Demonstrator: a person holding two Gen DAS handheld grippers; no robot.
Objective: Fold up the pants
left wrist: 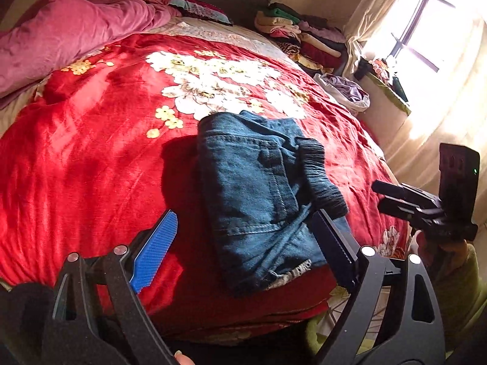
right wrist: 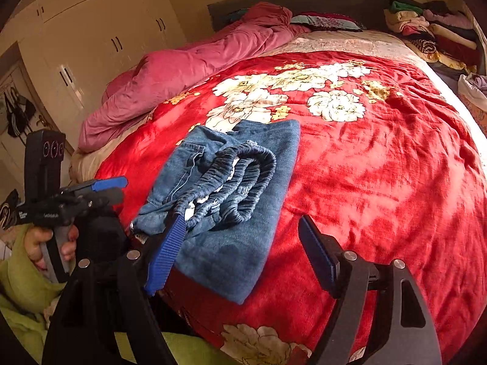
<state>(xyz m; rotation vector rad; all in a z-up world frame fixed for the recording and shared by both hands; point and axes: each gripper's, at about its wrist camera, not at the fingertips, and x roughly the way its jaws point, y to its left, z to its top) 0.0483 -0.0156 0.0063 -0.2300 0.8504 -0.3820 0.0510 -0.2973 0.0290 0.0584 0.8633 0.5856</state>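
Pants (left wrist: 255,194) folded on bed (left wrist: 91,167); left gripper (left wrist: 243,243), right gripper (right wrist: 240,252) spread, empty. Tuck stray waistband (right wrist: 240,179) flat.

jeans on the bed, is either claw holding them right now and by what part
Nothing is held. The left claw and the right claw are both open, and the folded jeans lie on the red blanket with no finger closed on them.

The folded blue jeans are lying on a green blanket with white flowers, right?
Not quite. The folded blue jeans are lying on a red blanket with white flowers, not a green one. The right wrist view shows it clearly.
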